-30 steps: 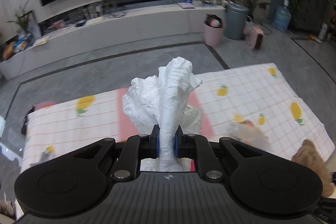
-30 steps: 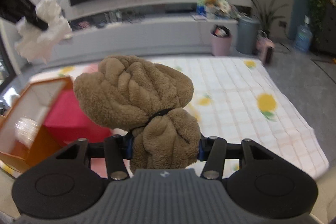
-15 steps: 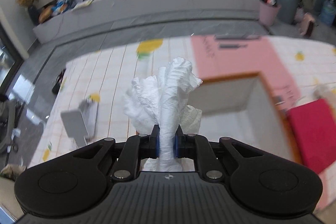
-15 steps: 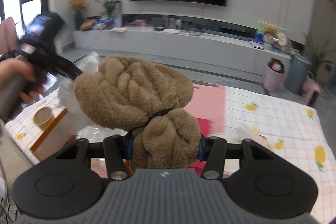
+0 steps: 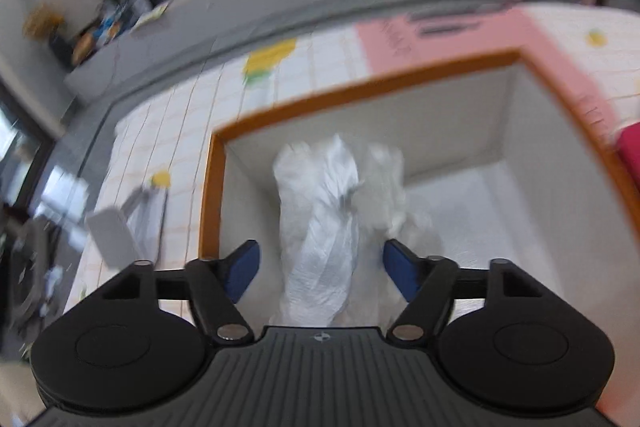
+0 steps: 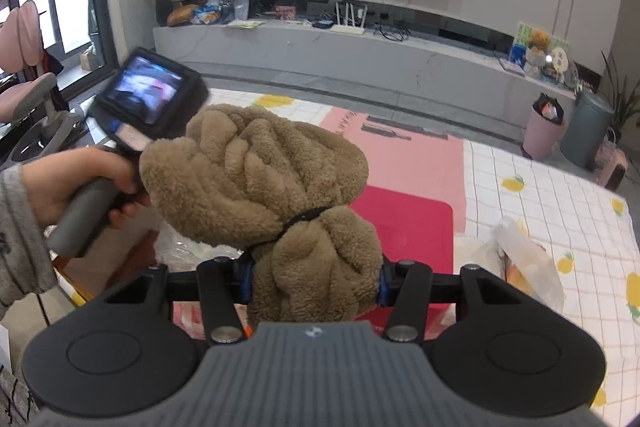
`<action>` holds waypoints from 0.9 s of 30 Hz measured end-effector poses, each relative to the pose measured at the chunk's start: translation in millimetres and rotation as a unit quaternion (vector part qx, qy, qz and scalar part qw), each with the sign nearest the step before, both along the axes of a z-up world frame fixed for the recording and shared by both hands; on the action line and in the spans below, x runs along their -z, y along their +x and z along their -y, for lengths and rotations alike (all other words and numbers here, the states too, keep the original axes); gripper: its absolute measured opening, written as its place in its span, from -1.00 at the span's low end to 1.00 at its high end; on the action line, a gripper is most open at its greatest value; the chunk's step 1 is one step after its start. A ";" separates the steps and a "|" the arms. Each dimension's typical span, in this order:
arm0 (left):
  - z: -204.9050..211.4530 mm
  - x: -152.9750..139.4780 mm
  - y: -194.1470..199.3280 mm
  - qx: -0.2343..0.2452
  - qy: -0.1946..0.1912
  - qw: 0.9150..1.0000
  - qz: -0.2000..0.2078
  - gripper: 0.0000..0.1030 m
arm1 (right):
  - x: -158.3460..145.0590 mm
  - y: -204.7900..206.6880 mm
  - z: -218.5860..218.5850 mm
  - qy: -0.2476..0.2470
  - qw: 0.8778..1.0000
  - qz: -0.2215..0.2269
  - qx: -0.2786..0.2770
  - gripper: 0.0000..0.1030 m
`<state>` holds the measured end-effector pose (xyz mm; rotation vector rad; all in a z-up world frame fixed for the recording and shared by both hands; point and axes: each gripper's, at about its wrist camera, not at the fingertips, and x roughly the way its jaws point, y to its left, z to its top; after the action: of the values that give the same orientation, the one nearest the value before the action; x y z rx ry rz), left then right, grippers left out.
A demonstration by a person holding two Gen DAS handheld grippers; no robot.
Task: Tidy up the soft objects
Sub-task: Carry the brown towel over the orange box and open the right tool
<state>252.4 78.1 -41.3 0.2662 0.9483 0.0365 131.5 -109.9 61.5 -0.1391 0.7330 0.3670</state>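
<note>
Release was the step in hand: left gripper (image 5: pixel 320 269), jaws spread, had the white bag (image 5: pixel 320 223) above the box (image 5: pixel 216 163). Right gripper (image 6: pixel 314 281) clenched the brown plush (image 6: pixel 256 171) (box at nine o'clock), judged next.

Left wrist view: an open-topped box with an orange rim (image 5: pixel 208 187) fills the middle. Its white walls close in at nine, twelve and three o'clock. A crumpled white bag (image 5: pixel 320 227) stands between the spread blue pads (image 5: pixel 242 269), leaving bare box floor toward two o'clock. Right wrist view: a bundled brown plush (image 6: pixel 256 179) blocks the centre; the left gripper's handle and hand (image 6: pixel 76 187) stand at nine o'clock. The checked cloth (image 6: pixel 560 187) at three o'clock is mostly bare.
</note>
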 end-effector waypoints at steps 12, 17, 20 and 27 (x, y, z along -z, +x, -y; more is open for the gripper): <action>-38.8 -90.3 -83.4 -0.083 -0.026 0.994 0.070 0.75 | 3.1 -10.8 16.1 0.001 1.000 -0.009 0.016 0.01; -44.5 -77.8 -121.6 -0.083 0.027 0.991 0.098 0.75 | -12.6 -12.3 -5.0 0.008 1.000 -0.021 0.015 0.04; -60.3 -63.5 -127.3 -0.101 0.010 0.989 0.108 0.75 | -17.7 -5.5 -28.7 0.007 0.999 -0.041 0.016 0.05; -92.1 -47.9 -128.4 -0.097 -0.074 0.985 0.121 0.75 | 9.4 39.0 -100.9 -0.054 0.996 -0.038 0.057 0.04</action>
<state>124.1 170.2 6.6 0.0294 0.7282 0.1728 170.5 -9.1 52.1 -0.1843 0.8327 0.2240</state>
